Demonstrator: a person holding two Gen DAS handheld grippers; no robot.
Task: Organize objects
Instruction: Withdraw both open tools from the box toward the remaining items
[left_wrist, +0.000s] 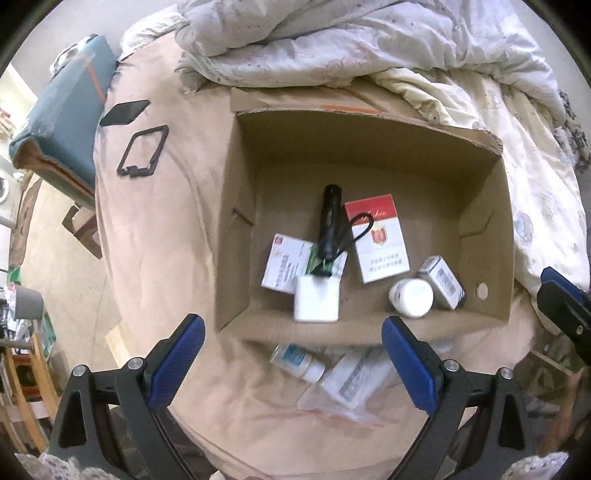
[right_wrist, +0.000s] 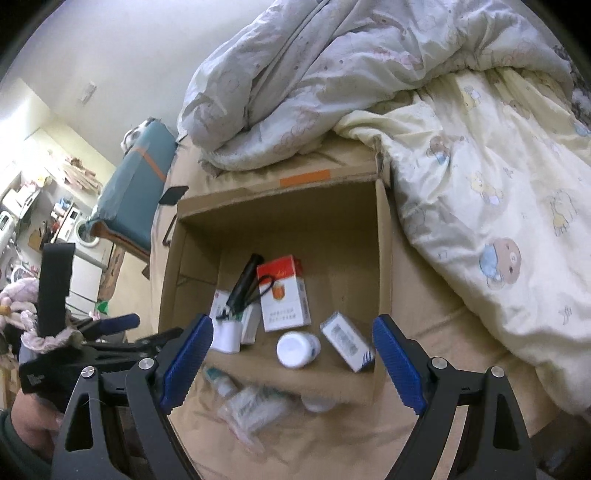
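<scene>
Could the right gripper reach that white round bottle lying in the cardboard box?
Probably yes. The right gripper is open, the white round bottle lies just ahead, and the cardboard box is open-topped with nothing over it.

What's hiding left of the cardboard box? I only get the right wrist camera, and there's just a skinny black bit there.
Observer: It's a black open frame. It lies flat on the pinkish sheet beside the cardboard box.
Operator: Is there anything on the box's right wall?
Observer: Yes, a small round hole, low down near the white pill bottle.
Operator: Is the other gripper holding something?
Observer: No. The left gripper is wide open and empty, above the box's near edge.
</scene>
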